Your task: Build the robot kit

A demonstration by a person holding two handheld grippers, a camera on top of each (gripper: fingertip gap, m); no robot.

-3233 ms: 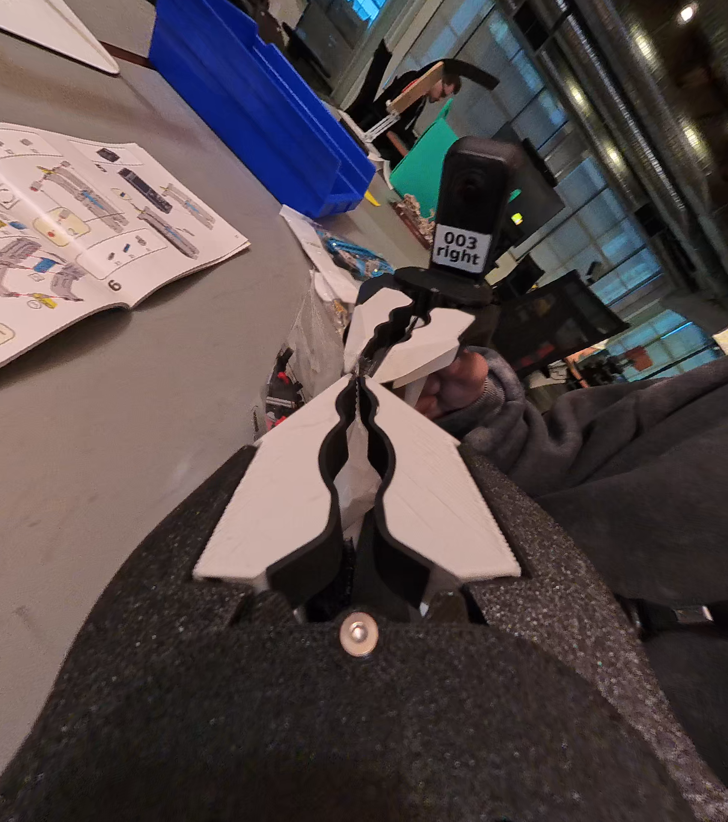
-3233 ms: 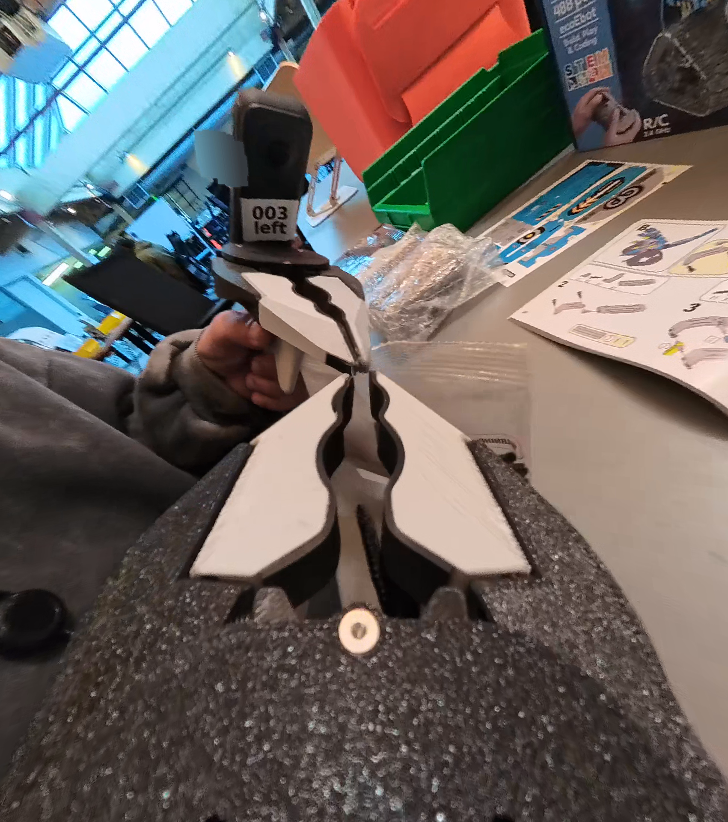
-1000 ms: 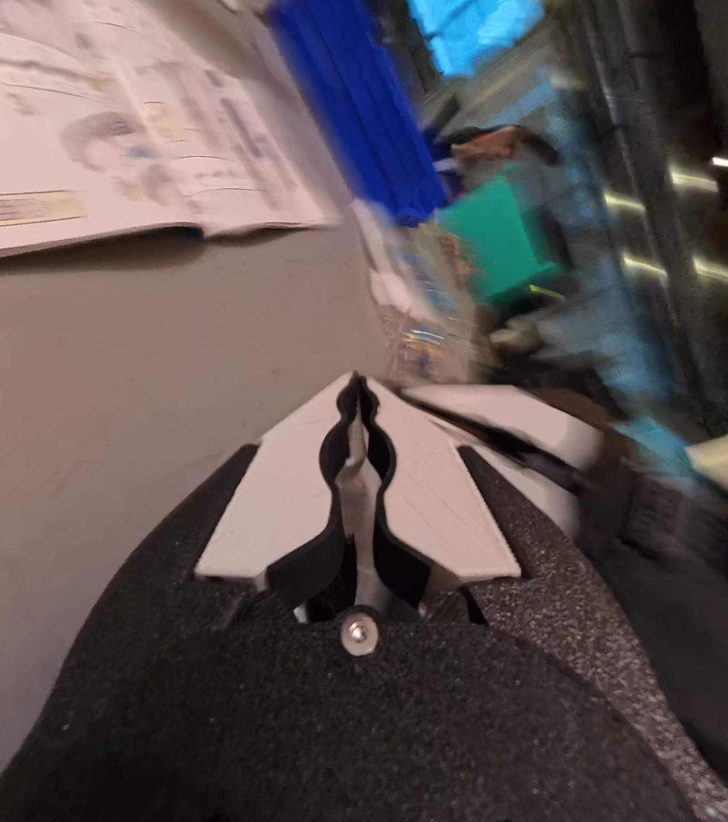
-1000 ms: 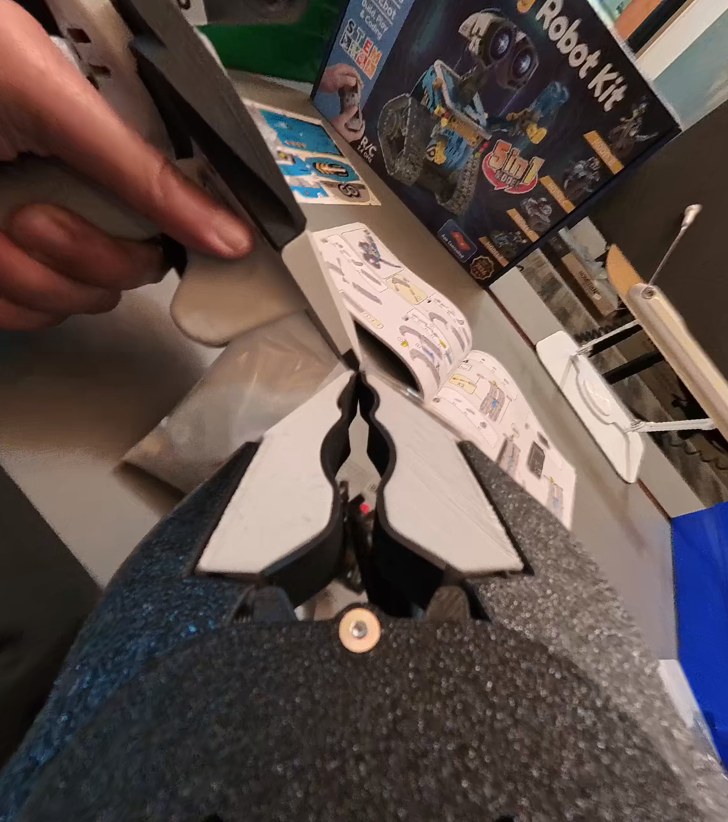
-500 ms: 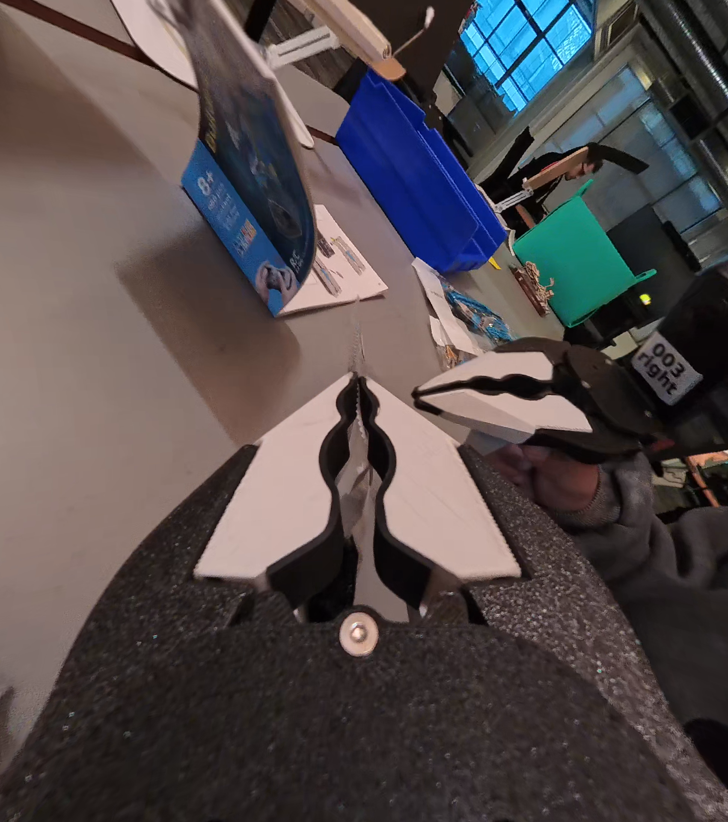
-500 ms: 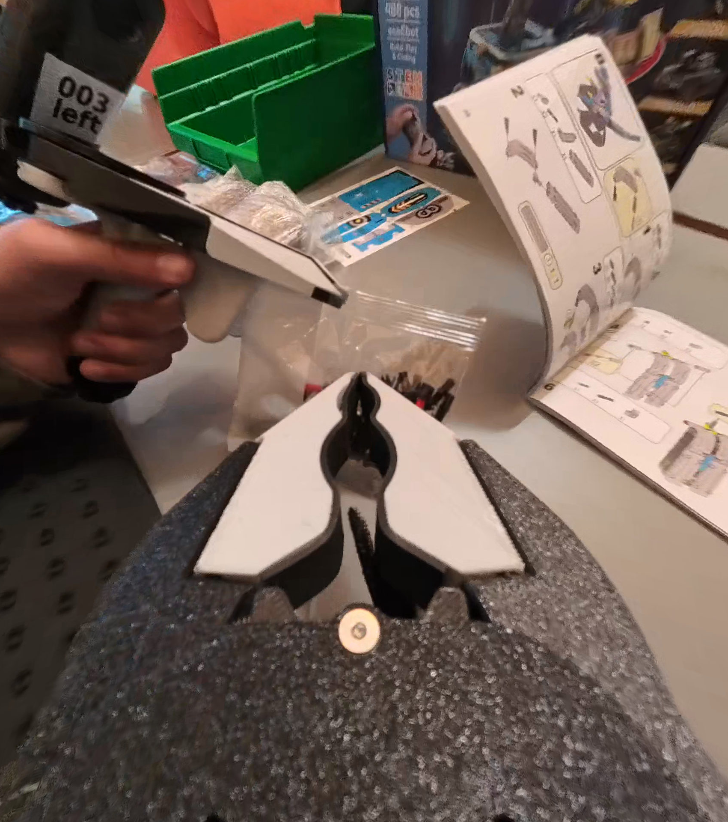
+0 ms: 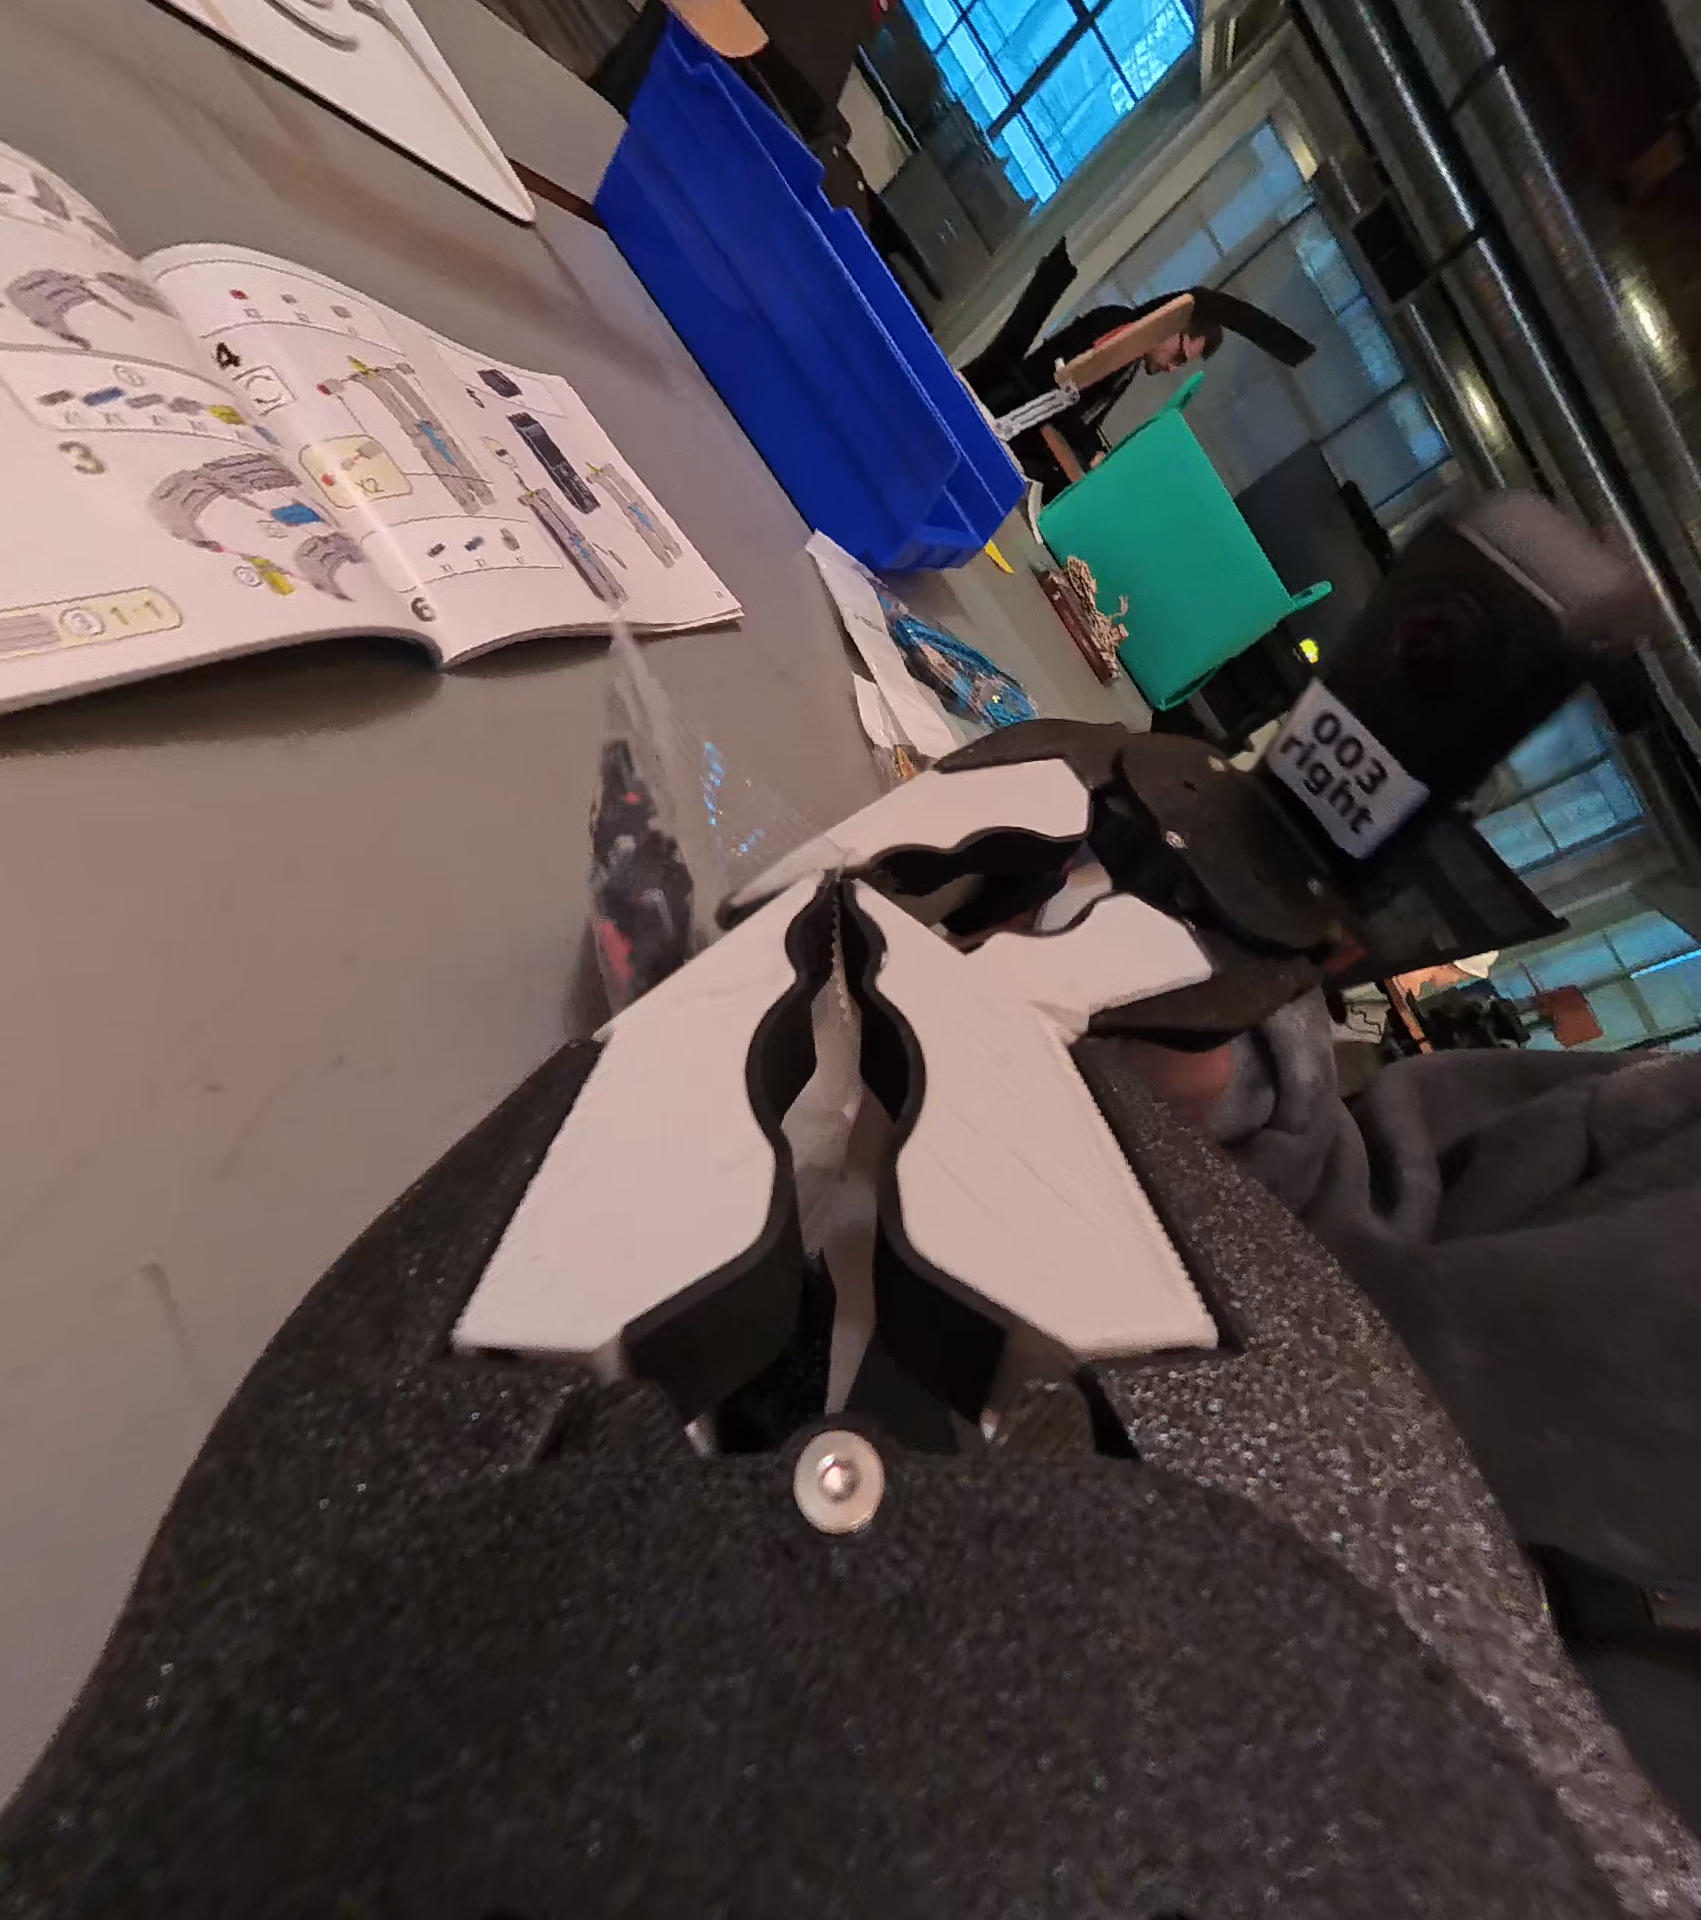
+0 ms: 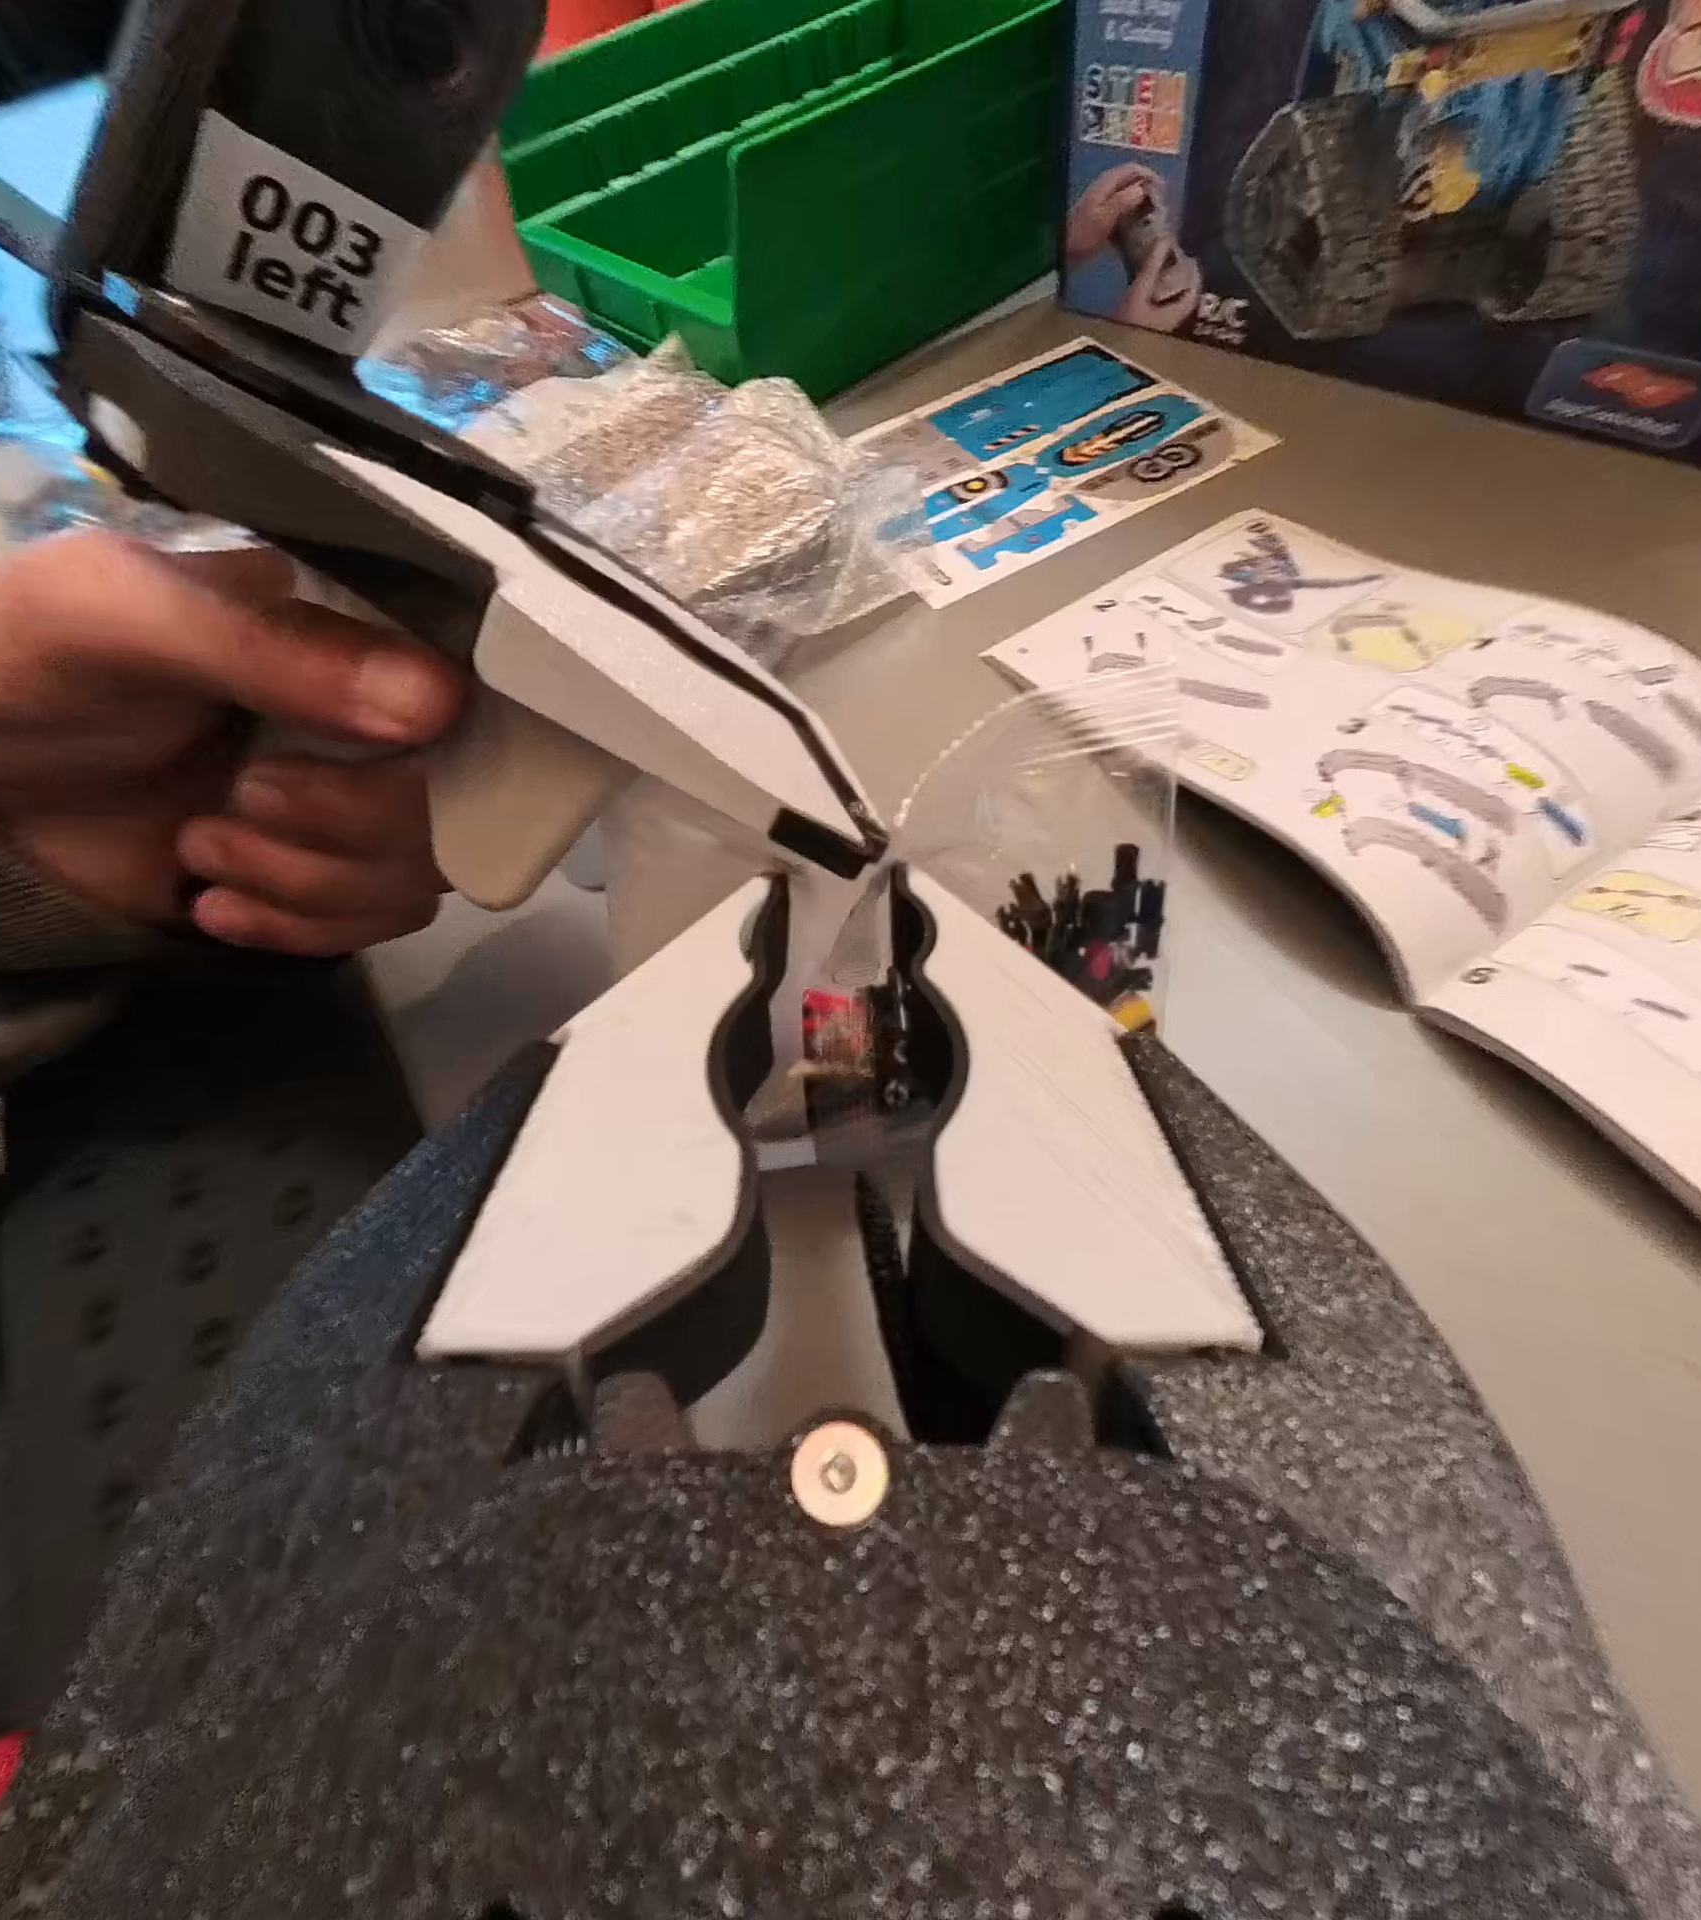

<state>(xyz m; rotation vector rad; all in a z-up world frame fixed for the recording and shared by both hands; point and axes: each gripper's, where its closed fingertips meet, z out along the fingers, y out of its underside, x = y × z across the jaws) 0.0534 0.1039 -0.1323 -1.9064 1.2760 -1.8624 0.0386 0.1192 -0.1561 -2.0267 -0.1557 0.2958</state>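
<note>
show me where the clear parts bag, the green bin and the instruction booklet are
clear parts bag (image 8: 1064, 831), right wrist view, its clear upper film.
green bin (image 8: 856, 218), right wrist view, its front wall.
instruction booklet (image 7: 233, 457), left wrist view, its open right-hand page.

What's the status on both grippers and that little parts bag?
Left gripper shut on clear parts bag. Right gripper pinching same bag edge. Open instruction booklet close beside, not touching.

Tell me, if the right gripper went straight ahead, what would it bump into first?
Probably the clear plastic bag of small parts: the right gripper already has its edge between its fingertips. The left gripper tip sits right there too.
</note>
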